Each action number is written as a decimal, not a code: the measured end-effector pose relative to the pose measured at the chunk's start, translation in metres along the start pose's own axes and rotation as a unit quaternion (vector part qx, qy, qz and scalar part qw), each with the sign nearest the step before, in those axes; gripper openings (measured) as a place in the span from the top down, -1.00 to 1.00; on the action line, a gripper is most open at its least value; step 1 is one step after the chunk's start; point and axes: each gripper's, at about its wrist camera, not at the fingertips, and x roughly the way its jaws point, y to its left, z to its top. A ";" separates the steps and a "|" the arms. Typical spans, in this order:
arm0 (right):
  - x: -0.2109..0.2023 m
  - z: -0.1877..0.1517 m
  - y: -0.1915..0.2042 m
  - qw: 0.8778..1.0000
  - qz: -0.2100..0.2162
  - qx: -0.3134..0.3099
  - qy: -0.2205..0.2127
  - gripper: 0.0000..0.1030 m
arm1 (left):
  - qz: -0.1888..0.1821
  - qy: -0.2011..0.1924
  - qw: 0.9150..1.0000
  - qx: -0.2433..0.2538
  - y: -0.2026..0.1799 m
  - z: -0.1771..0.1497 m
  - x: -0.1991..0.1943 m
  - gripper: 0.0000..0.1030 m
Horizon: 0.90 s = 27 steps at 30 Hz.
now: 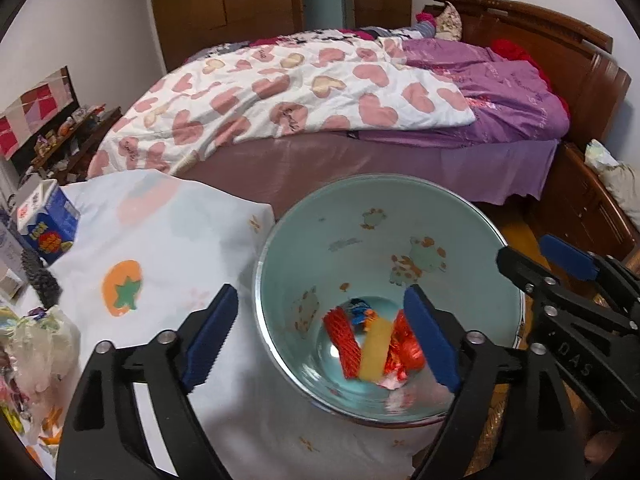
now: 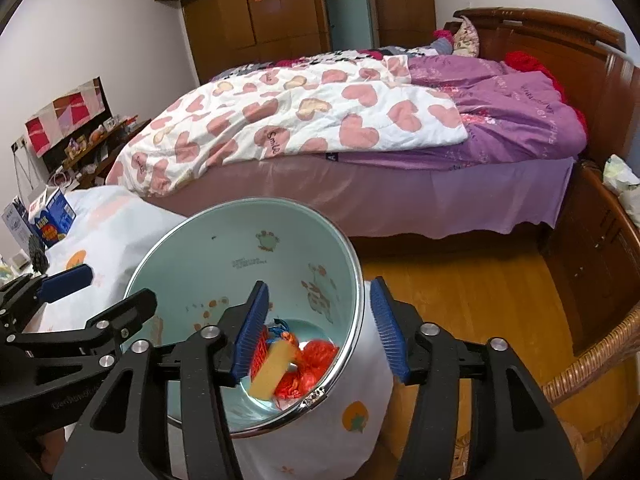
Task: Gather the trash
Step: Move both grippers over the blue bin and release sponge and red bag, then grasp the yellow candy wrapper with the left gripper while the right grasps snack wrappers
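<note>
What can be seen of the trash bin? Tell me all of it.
The trash bin is a round pail with a pale teal inner wall printed with faded cartoon animals and a shiny metal rim. It looks like thin metal or plastic. It is tilted, its mouth toward both cameras, leaning against the fruit-print cloth at the table edge. At its bottom lie red mesh netting, a yellow strip and a small blue wrapper. The right gripper straddles its rim, open; the left gripper hangs open over its mouth.
</note>
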 end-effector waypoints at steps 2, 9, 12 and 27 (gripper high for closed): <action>-0.006 0.000 0.003 1.000 -0.003 0.000 -0.007 -0.19 | 0.011 -0.008 1.000 -0.006 0.006 0.000 -0.007 -0.71; -0.023 -0.002 0.024 0.999 0.005 -0.003 -0.032 -0.58 | 0.027 -0.017 0.999 -0.035 0.034 -0.008 -0.030 -0.79; -0.031 -0.003 0.035 0.999 0.011 0.011 -0.052 -0.64 | 0.039 -0.020 0.998 -0.047 0.050 -0.015 -0.039 -0.80; -0.041 -0.005 0.129 0.998 0.028 -0.044 -0.046 -0.76 | 0.097 -0.020 0.986 -0.131 0.151 -0.057 -0.084 -0.89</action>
